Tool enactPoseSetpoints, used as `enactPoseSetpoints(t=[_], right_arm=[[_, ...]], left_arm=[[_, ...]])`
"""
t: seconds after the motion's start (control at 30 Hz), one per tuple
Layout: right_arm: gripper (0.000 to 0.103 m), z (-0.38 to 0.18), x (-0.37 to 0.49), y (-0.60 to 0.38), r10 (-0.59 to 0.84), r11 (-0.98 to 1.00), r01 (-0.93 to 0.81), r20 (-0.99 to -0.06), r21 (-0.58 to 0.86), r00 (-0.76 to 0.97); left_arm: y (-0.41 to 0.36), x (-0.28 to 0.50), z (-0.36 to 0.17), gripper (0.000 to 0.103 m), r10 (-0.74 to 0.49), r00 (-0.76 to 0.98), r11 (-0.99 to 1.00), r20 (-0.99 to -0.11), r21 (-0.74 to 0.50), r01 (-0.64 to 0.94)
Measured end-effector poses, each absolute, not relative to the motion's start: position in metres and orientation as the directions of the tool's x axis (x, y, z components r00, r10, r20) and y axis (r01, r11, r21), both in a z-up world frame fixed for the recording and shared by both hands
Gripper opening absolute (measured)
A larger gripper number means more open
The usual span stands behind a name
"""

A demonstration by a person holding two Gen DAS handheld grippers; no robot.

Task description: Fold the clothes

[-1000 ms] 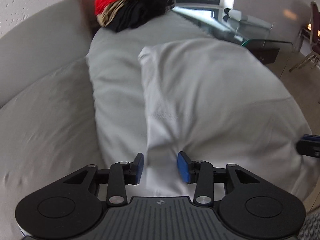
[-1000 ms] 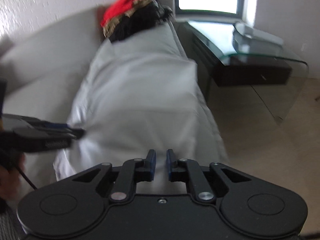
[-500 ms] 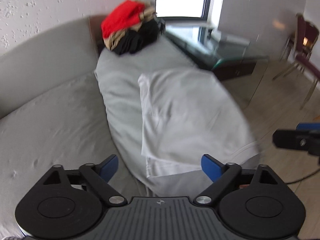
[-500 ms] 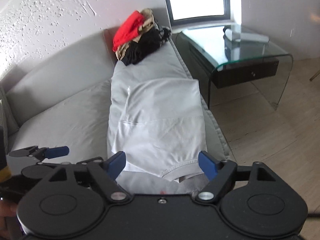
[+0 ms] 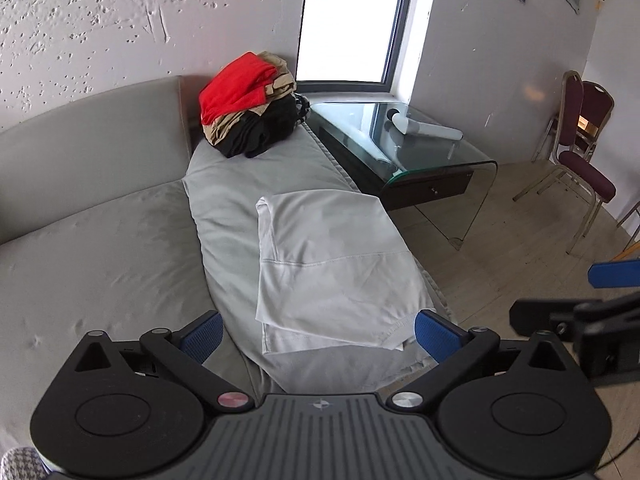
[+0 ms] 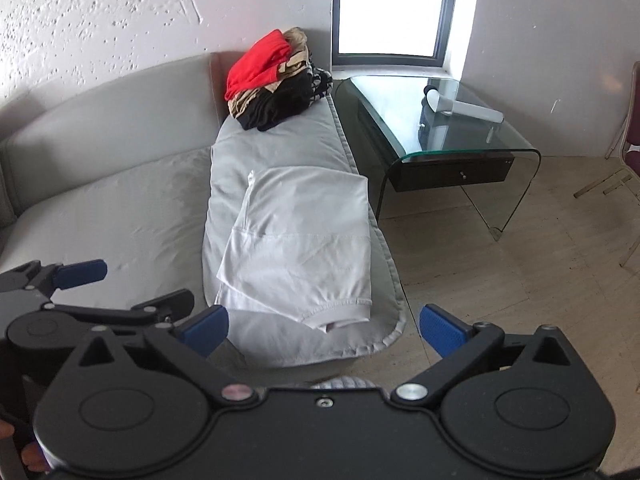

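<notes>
Here, folded shirt, neckline perhaps hidden

Matt cloth shirt; glossy glass table.

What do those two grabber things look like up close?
Both the left gripper and the right gripper are black, with two round discs, silver screws, a ribbed middle plate, and two fingers tipped with blue pads.

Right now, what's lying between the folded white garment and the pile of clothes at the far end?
Nothing: only bare grey cushion separates the white garment from the clothes pile, seen in both wrist views.
</notes>
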State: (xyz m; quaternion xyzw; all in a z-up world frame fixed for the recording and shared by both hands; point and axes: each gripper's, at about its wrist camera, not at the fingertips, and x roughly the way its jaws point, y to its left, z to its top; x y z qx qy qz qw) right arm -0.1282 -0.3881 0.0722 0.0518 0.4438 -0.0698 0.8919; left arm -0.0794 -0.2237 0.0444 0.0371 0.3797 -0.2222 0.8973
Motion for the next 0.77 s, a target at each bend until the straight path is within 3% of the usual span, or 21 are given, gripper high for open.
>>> enactPoseSetpoints(t=[0.77], right_arm=[[0.103, 0.050, -0.131, -0.387, -0.084, 0.985, 0.173, -0.826, 0.017, 0.558]], left_arm=[[-0.231, -0.072, 0.014, 0.102, -0.348, 0.587, 0.901, -0.731, -0.087, 0.425]])
